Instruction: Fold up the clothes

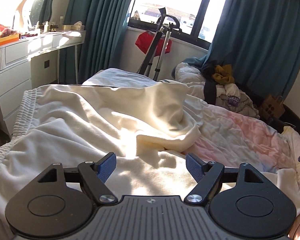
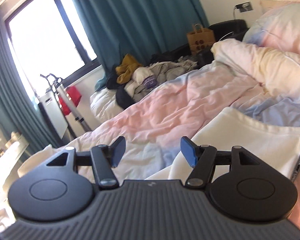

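The left gripper (image 1: 151, 167) points forward and somewhat downward, its blue-padded fingers (image 1: 107, 167) spread wide apart with nothing between them. The right gripper (image 2: 153, 152) also tilts a little downward, its jaws parted and empty, the blue pads (image 2: 188, 153) facing each other across a clear gap. Its fingertips show at the right edge of the left wrist view.

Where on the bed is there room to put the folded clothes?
The pink duvet lies bare between the cream garment and the clothes pile by the teal curtain. That pile's corner is crowded; so is the dresser top.
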The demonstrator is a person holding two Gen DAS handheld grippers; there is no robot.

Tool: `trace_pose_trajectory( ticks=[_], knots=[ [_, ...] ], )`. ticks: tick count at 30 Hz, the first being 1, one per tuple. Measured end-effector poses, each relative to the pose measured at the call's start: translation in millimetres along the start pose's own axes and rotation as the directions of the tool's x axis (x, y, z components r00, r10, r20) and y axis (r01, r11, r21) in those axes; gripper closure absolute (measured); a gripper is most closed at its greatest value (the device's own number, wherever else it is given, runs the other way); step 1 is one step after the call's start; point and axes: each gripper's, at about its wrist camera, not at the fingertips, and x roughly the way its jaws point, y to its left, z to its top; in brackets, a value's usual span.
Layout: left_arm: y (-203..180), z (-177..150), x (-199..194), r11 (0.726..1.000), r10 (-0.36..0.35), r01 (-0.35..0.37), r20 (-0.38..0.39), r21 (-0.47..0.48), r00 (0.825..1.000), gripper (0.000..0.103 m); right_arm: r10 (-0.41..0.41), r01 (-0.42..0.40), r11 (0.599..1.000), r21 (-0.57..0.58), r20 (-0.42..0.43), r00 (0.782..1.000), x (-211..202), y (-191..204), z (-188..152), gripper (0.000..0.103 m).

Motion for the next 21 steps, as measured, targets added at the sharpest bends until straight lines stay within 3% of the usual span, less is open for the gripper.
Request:
trace_pose_trajectory(
  ticks=[8, 13, 16, 21],
  knots=[
    [-50.6, 6.8, 52.5, 0.994, -0.053, 0.053, -0.005, 0.091, 0.999, 0.025, 0.157, -0.174, 0.971, -0.164, -0.116, 0.981, 17.5, 52.1, -34.4, 0.039],
    [-67.4, 7.4, 95.9, 0.99, -0.101, 0.101, -0.008, 0.098, 0.995, 0.024, 0.223, -0.251, 0.951, -0.179, -0.163, 0.961, 24.0, 64.0, -45.7, 0.039],
    [-69.8, 0.0, 126.7, 0.986, -0.091, 0.092, -0.015, 0.137, 0.996, 0.024, 0.263, -0.299, 0.939, -0.169, -0.206, 0.942, 29.1, 66.6, -51.7, 0.039],
    [-58.1, -8.4, 162.8, 0.984, -0.131, 0.135, -0.042, 0.115, 0.99, 0.024, 0.322, -0.375, 0.92, -0.116, -0.32, 0.891, 68.8, 82.6, -49.8, 0.039]
  ],
)
